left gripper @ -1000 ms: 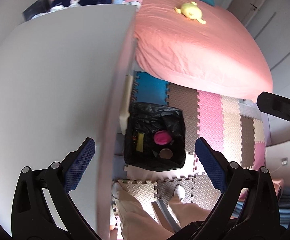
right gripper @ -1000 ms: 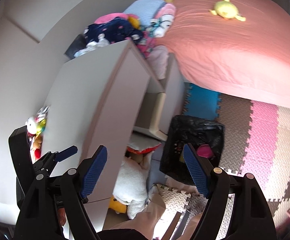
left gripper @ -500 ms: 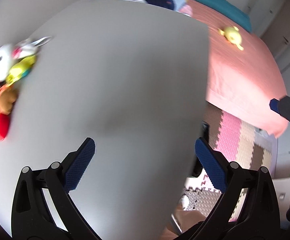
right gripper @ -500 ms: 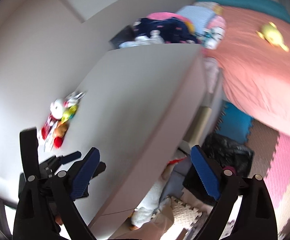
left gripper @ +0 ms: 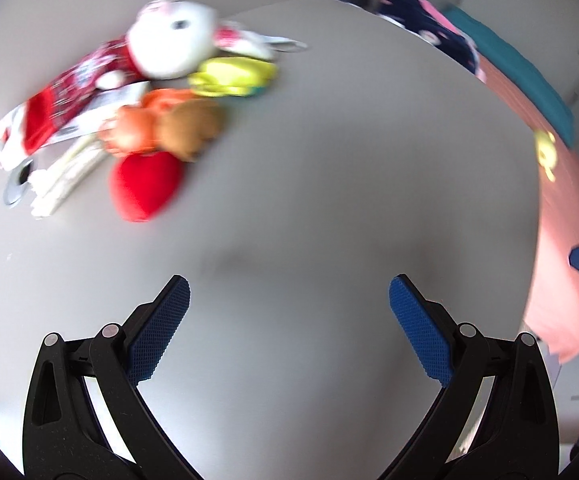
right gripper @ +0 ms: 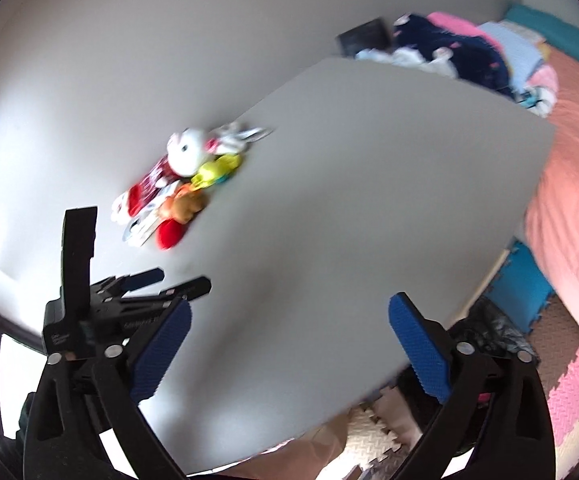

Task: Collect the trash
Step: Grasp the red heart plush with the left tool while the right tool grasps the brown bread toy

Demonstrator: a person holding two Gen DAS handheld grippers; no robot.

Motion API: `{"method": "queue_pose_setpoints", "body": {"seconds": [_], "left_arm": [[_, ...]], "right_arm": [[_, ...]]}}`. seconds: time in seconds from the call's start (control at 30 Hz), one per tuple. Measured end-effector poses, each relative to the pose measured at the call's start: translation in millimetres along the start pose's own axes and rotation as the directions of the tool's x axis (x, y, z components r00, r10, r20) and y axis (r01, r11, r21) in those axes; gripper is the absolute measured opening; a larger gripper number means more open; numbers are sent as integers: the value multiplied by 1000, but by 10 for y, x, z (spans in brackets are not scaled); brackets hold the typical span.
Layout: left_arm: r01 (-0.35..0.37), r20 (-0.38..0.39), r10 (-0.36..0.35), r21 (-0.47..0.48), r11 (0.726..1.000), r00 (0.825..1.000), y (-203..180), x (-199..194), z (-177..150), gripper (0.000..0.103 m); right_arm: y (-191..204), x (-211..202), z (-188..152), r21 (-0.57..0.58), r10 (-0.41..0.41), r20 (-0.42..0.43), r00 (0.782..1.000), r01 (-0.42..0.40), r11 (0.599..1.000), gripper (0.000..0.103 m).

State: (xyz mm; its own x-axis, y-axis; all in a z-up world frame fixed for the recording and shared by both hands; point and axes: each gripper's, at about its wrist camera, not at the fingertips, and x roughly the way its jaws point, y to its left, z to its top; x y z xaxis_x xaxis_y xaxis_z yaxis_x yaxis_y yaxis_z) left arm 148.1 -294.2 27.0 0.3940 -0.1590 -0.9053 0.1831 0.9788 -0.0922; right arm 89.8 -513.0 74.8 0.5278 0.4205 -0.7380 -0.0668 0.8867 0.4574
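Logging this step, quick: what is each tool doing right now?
Left tool: open, holding nothing, above the grey tabletop.
Right tool: open, holding nothing.

The left gripper [left gripper: 289, 304] has its jaws spread wide with nothing between them. The right gripper [right gripper: 288, 324] is spread wide too and holds nothing. In the right wrist view, the left gripper [right gripper: 151, 280] sits just to its left, pointing forward.
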Motion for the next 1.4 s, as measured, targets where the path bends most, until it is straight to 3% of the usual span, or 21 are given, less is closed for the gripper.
{"method": "queue_pose_setpoints", "body": {"seconds": [0.2, 0.47, 0.57, 0.77, 0.93, 1.07, 1.4], "left_arm": [[-41, 26, 42, -36, 999, 999, 386, 43, 168, 97], [-40, 54, 40, -16, 999, 998, 588, 191, 406, 95], [-51, 42, 51, -7, 999, 998, 633, 237, 423, 73], [-86, 71, 85, 10, 996, 994, 725, 266, 510, 48], [-33, 94, 36, -39, 999, 995, 894, 186, 386, 48], [-12, 100, 18, -59, 998, 995, 1005, 88, 225, 48], [-7, 93, 17, -99, 995, 996, 1230, -54, -31, 48]], "right_arm": [[207, 291, 168, 4, 45, -64, 997, -45, 999, 100], [373, 510, 288, -29, 14, -80, 997, -16, 999, 100], [388, 578, 321, -17, 21, -80, 997, -23, 1000, 100], [456, 722, 378, -38, 31, -87, 996, -35, 999, 96], [622, 906, 448, -83, 30, -110, 993, -39, 996, 90], [802, 1078, 508, -123, 48, -119, 992, -62, 990, 79], [1253, 1592, 615, -217, 99, -156, 983, -132, 967, 79]]}}
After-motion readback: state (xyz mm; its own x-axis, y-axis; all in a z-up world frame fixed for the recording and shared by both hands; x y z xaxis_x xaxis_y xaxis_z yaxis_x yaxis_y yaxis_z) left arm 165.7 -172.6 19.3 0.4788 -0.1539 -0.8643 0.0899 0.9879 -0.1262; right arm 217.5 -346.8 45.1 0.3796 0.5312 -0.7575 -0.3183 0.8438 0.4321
